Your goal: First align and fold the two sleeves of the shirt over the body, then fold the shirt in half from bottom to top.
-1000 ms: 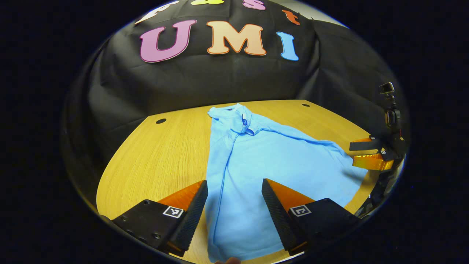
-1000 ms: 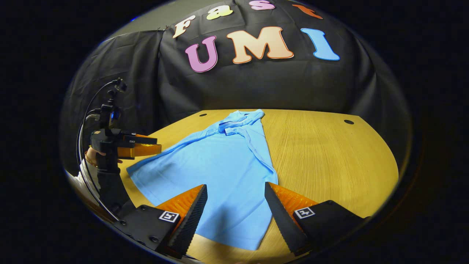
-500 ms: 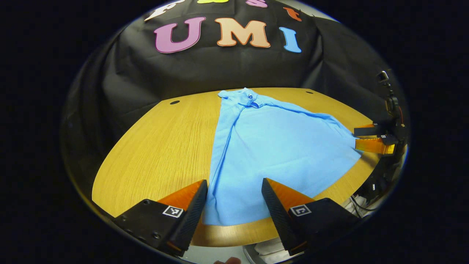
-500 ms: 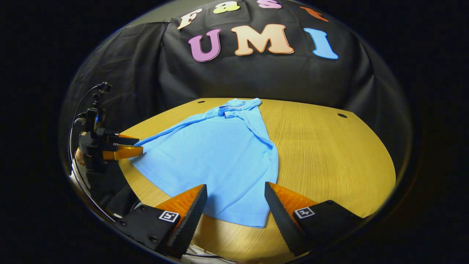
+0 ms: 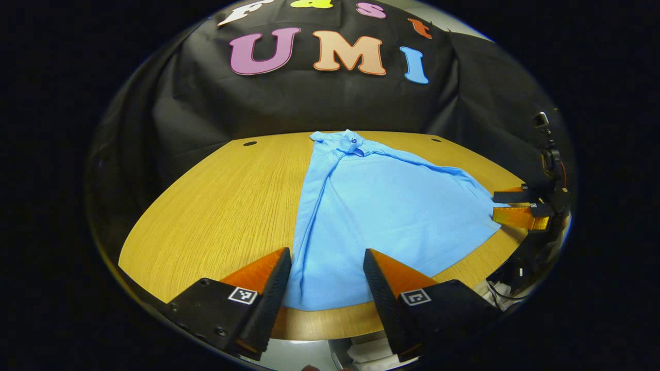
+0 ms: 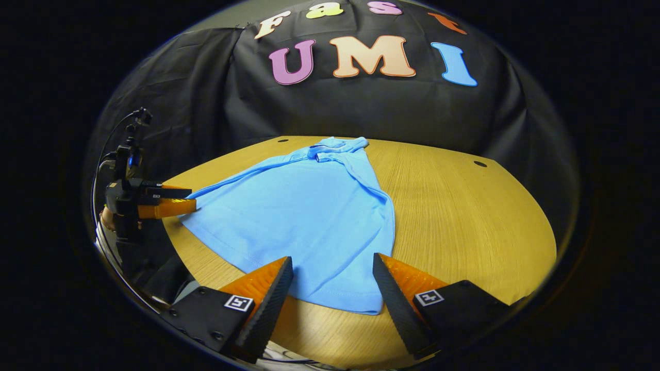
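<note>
In the left gripper view, the left gripper [image 5: 324,278] is seen at the bottom centre of the frame with its fingers spread apart and nothing held between them; the hem of the light blue shirt [image 5: 381,206] lies in the gap, near the front edge of the wooden table [image 5: 216,206]. The shirt is laid flat across the centre and right of the frame, its collar [image 5: 343,141] at the upper centre, next to the booth's wall. At the right edge the right gripper [image 5: 510,206] is seen just beside the shirt's side corner, fingers parted. Compared with one second ago, the camera has been drawn back toward the person: the table's front edge, previously out of frame, is now exposed below the hem. In the right gripper view, the right gripper [image 6: 332,281] is likewise seen released at the bottom centre, with the shirt's near corner [image 6: 361,304] between the fingers; the left gripper [image 6: 175,201] is seen at the left edge, beside the opposite corner. The same retreat is observed here. The sleeves are judged already folded in, so the withdrawal is taken as positioning for a grasp of the hem corners for the bottom-to-top fold.
</note>
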The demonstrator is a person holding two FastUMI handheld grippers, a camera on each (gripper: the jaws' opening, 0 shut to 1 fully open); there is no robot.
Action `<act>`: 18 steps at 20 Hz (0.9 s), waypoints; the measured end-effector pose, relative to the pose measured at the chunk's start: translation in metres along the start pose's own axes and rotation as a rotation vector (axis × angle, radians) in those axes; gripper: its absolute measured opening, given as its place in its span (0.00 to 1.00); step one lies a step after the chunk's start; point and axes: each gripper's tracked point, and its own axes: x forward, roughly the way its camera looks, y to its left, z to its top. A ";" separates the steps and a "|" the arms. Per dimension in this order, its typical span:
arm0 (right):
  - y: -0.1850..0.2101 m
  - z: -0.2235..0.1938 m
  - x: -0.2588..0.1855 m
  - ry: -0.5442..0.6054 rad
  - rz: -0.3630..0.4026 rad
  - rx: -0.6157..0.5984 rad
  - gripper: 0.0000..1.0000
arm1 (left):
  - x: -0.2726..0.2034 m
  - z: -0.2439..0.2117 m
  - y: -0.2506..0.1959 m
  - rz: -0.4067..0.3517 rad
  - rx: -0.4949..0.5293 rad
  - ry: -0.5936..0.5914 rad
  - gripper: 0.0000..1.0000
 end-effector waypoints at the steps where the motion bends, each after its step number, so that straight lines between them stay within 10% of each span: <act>1: 0.000 -0.002 0.001 0.003 0.002 0.006 0.96 | -0.001 0.001 -0.002 -0.003 0.004 -0.005 0.79; 4: 0.008 0.000 0.002 -0.002 0.023 0.009 0.88 | 0.001 0.000 -0.013 -0.041 0.009 -0.014 0.61; 8: 0.020 -0.001 0.004 -0.002 0.064 0.030 0.41 | 0.003 0.000 -0.023 -0.072 0.002 -0.034 0.16; 11: 0.026 -0.002 0.006 0.003 0.085 0.074 0.12 | 0.002 0.002 -0.026 -0.075 0.016 -0.052 0.04; 18: 0.025 0.002 0.009 -0.005 0.075 0.075 0.04 | 0.005 0.001 -0.026 -0.081 0.014 -0.056 0.00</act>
